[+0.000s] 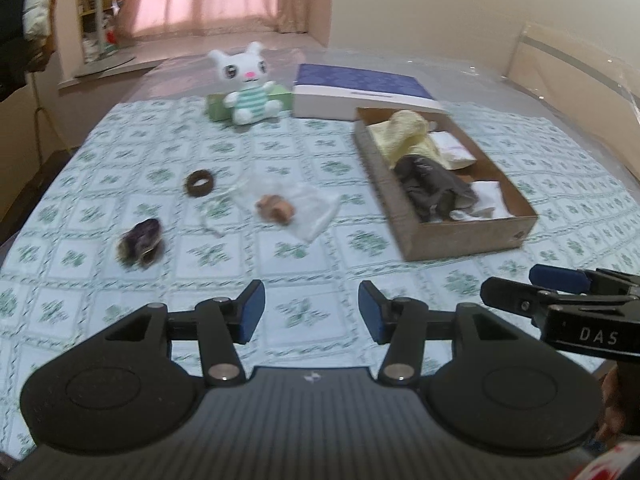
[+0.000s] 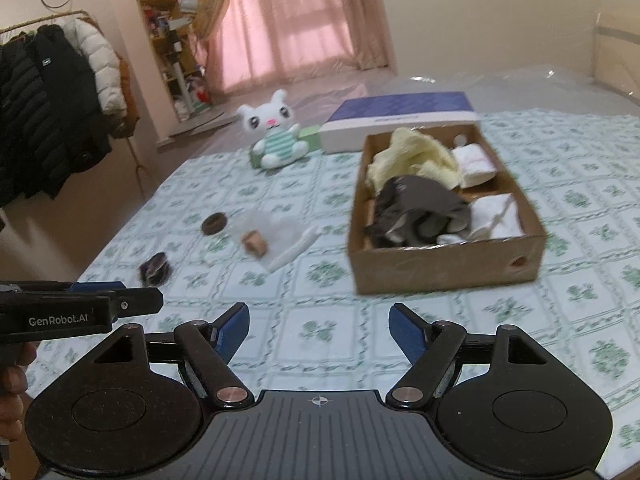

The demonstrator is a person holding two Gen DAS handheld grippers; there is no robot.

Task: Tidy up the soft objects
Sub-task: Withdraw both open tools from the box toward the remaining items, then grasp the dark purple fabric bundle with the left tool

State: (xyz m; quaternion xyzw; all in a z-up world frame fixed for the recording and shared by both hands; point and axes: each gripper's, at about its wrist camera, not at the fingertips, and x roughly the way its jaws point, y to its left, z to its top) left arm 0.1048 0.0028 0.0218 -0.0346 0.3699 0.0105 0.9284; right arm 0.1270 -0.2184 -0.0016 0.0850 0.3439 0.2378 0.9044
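Observation:
A cardboard box (image 1: 460, 236) (image 2: 440, 272) on the bed holds a yellow cloth (image 1: 404, 132) (image 2: 412, 156), a grey garment (image 1: 432, 184) (image 2: 416, 208) and white cloths (image 2: 496, 216). On the sheet to its left lie a clear bag (image 1: 308, 208) (image 2: 288, 236) with a tan scrunchie (image 1: 276, 208) (image 2: 254, 242), a brown scrunchie (image 1: 199, 184) (image 2: 214, 224) and a purple scrunchie (image 1: 141, 242) (image 2: 155, 268). My left gripper (image 1: 311, 312) is open and empty, low over the sheet. My right gripper (image 2: 319, 328) is open and empty, in front of the box.
A white plush rabbit (image 1: 250, 88) (image 2: 276, 136) sits against a green box (image 1: 218, 106) at the far side, next to a blue box lid (image 1: 360, 92) (image 2: 400, 116). A coat rack (image 2: 52, 112) stands left of the bed.

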